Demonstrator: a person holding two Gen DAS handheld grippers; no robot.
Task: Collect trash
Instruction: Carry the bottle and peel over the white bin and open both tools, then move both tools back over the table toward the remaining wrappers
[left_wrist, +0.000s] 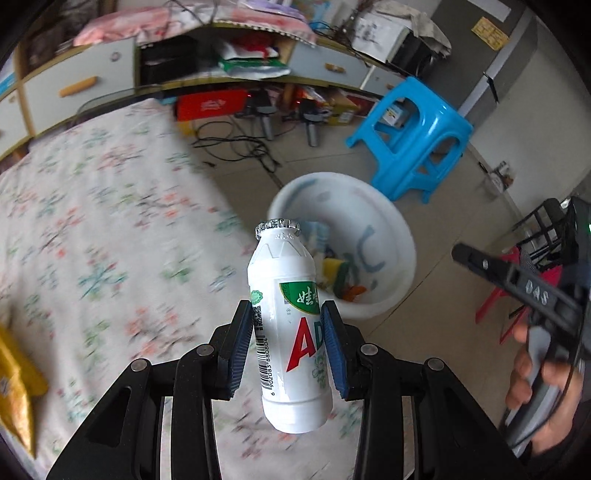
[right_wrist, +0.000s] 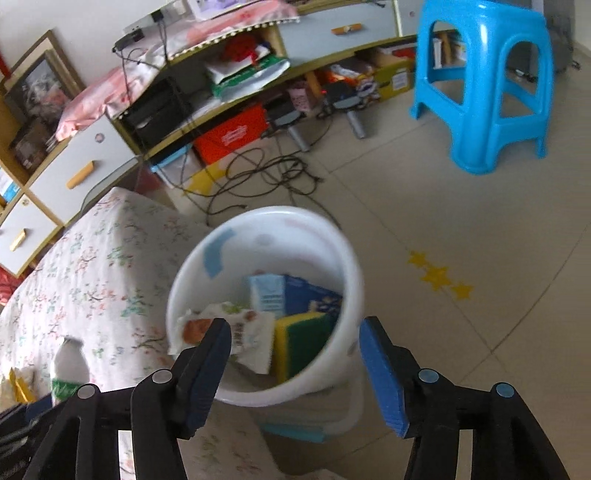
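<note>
Your left tool (left_wrist: 288, 347) grips the bottle (left_wrist: 290, 332); your right tool (right_wrist: 295, 373) is open. The bin (right_wrist: 343, 258), low in the frame, already holds trash; drop the bottle in next.

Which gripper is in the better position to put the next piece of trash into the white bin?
Left. The left gripper is shut on the white plastic drink bottle with foil cap, held above the flowered bed near the round white plastic bin. The right gripper is open and empty.
</note>
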